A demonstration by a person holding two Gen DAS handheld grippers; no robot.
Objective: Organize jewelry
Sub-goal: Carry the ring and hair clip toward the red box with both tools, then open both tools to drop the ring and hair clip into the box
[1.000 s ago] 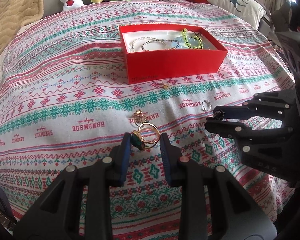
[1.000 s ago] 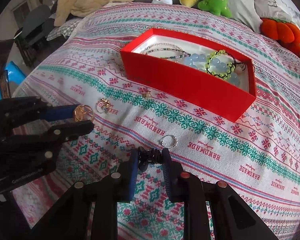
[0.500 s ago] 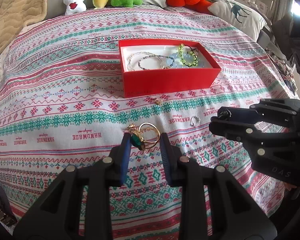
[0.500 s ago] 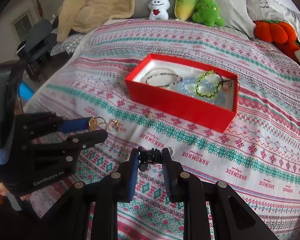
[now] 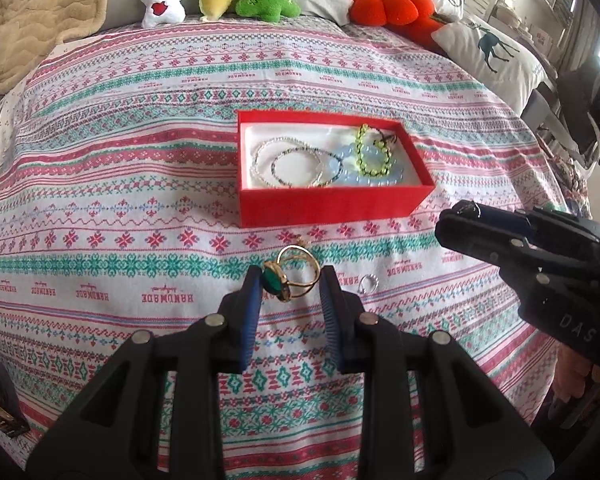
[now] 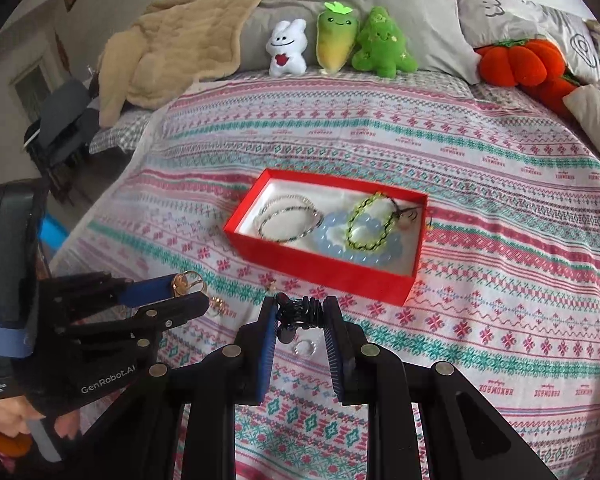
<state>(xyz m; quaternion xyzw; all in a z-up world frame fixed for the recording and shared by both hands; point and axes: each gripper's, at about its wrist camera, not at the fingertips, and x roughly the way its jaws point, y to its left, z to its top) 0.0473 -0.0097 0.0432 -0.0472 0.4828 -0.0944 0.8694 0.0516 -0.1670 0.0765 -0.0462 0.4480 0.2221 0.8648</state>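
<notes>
- The left gripper (image 5: 288, 284) is clamping a gold ring with a green stone (image 5: 290, 278) between its blue pads, holding it clear above the patterned bedspread (image 5: 100, 208).
- The right gripper (image 6: 300, 314) is pinching a small black coiled piece (image 6: 300, 312), too tangled to name; a dark disc is hanging from it.
- A red box (image 5: 324, 204) is sitting on the bedspread beyond both grippers, open at the top, with beaded bracelets (image 5: 292, 162), a pale blue bead bracelet (image 5: 356, 176) and a yellow-green bracelet (image 5: 374, 152) lying inside.
- A small silver ring (image 5: 368, 283) is lying on the cloth just right of the left gripper; in the right wrist view it is showing between the right gripper's fingers, below the held piece.
- A tiny gold piece (image 5: 301, 241) is resting near the box's front wall, and another gold ring (image 6: 217, 305) is lying on the cloth beside the left gripper's tip.
- Nothing is standing between the grippers and the box.
- Plush toys (image 6: 340, 42), an orange pumpkin cushion (image 6: 520, 62), pillows and a beige blanket (image 6: 172, 44) are lining the far edge of the bed.
</notes>
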